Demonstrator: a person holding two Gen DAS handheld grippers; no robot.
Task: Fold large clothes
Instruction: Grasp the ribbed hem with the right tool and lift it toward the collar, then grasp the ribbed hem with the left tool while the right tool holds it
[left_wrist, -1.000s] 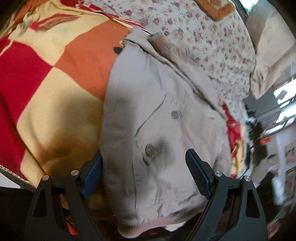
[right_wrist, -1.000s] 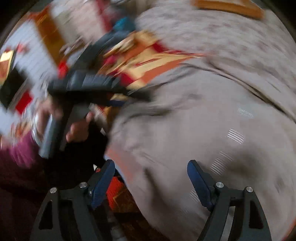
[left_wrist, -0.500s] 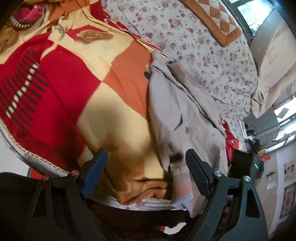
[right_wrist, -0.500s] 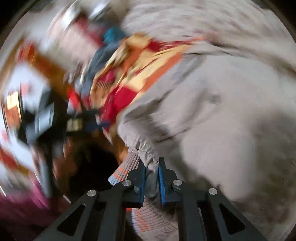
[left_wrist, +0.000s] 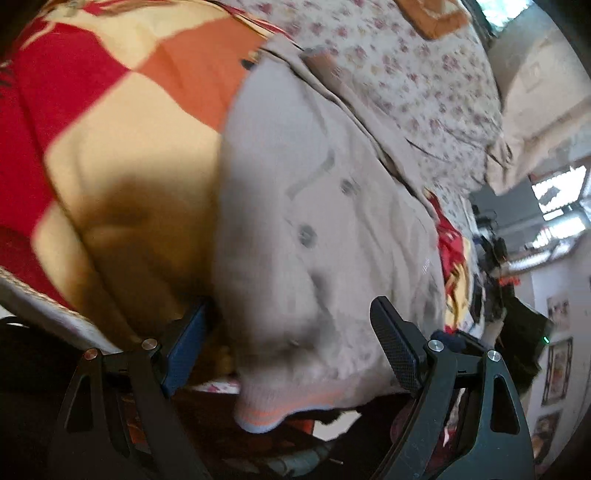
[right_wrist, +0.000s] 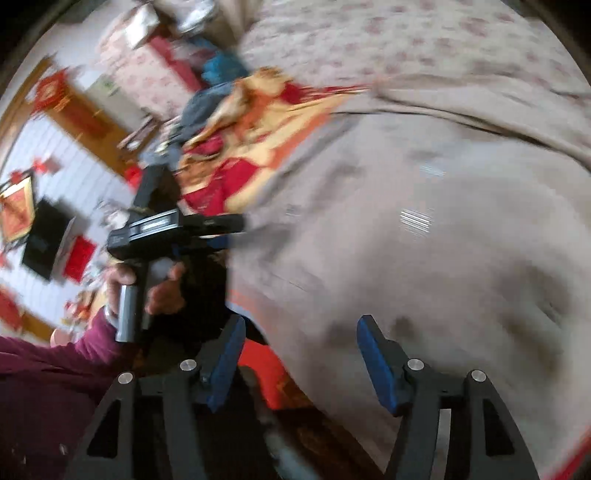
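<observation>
Left wrist view looks down on the beige jacket (left_wrist: 325, 206), which lies buttoned-side up on a blanket (left_wrist: 122, 122) of red, orange and cream squares, with a floral sheet (left_wrist: 413, 74) beyond it. The jacket's ribbed hem, edged in orange, hangs over the near edge of the bed. The left gripper (left_wrist: 291, 347) hovers over that hem with its 2 fingers spread wide; cloth sits between them, but the pads do not press on it.

In the right wrist view the right gripper (right_wrist: 299, 354) is over the jacket's other near corner. Its jaws are opening, and nothing is pinched between them: the fabric lies ahead of and under the right finger, the left finger is over the dark gap at the bed's edge. The same view shows the left gripper from the side, held in a hand (right_wrist: 162, 288) with a maroon sleeve, pointing in at the jacket's side edge. Both views are motion-blurred.

As a judgement, the step in hand is the set-up for a fold: the jacket is laid out but not yet doubled over, so the task looks early. The next move calls for each claw to take 1 hem corner, biting deep enough into the thick ribbing that it does not slip, then lifting both corners together and carrying them toward the collar (left_wrist: 321, 62) so the fold lands square.
</observation>
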